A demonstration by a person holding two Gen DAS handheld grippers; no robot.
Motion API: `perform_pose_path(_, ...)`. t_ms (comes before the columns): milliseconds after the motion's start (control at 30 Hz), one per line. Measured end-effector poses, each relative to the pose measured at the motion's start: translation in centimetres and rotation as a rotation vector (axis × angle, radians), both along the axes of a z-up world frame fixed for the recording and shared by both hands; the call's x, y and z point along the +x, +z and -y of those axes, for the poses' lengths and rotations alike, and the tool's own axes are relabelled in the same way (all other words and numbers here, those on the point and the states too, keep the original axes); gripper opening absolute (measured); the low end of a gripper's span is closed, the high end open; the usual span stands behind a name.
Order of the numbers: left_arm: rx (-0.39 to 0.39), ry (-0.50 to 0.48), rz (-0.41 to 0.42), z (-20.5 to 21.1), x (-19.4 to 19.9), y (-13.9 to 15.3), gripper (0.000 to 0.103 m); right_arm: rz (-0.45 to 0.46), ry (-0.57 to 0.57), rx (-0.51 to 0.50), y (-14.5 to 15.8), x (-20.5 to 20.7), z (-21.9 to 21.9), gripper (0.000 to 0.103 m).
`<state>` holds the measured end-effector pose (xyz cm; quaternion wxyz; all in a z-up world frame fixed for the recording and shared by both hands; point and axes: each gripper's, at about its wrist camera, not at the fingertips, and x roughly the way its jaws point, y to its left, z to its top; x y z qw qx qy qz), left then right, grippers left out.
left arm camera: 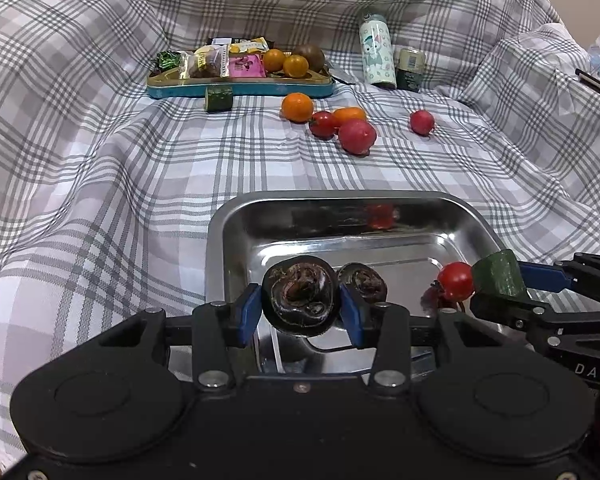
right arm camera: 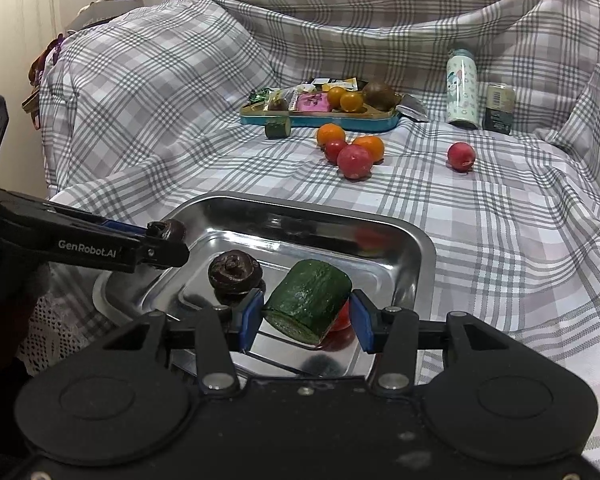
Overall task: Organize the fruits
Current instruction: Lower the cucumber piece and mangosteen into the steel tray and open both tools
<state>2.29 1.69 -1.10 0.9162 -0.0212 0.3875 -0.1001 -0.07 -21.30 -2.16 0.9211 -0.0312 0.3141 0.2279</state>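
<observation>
My left gripper (left arm camera: 300, 306) is shut on a dark brown, wrinkled round fruit (left arm camera: 299, 294), held low over the near-left part of the steel tray (left arm camera: 340, 200). A second dark fruit (left arm camera: 365, 283) and a red cherry tomato (left arm camera: 456, 280) lie in the tray. My right gripper (right arm camera: 308, 316) is shut on a green cucumber piece (right arm camera: 309, 305), tilted, just above the tray's (right arm camera: 416, 240) near side and over the tomato (right arm camera: 343, 318). In the right wrist view the left gripper (right arm camera: 166, 238) reaches in from the left, above the tray's left rim.
Loose orange and red fruits (left arm camera: 342, 124) lie on the checked cloth beyond the tray, one red fruit (left arm camera: 422, 122) apart to the right. Behind them sit a blue tin (left arm camera: 240, 88) with snacks and fruits, a cucumber piece (left arm camera: 219, 99), a bottle (left arm camera: 376, 52) and a jar (left arm camera: 410, 70).
</observation>
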Motion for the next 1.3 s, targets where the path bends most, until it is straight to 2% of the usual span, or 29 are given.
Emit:
perform_pose_path(600,-0.02,0.005,0.003,-0.26,0.01,-0.02,0.05,0.006,-0.001,0.006,0.02,-0.04,0.08,0.05)
perform_pose_path(1300,0.004,0.005,0.018,0.11,-0.09,0.04,0.05,0.018,-0.012,-0.006,-0.05,-0.18,0.03,0.05)
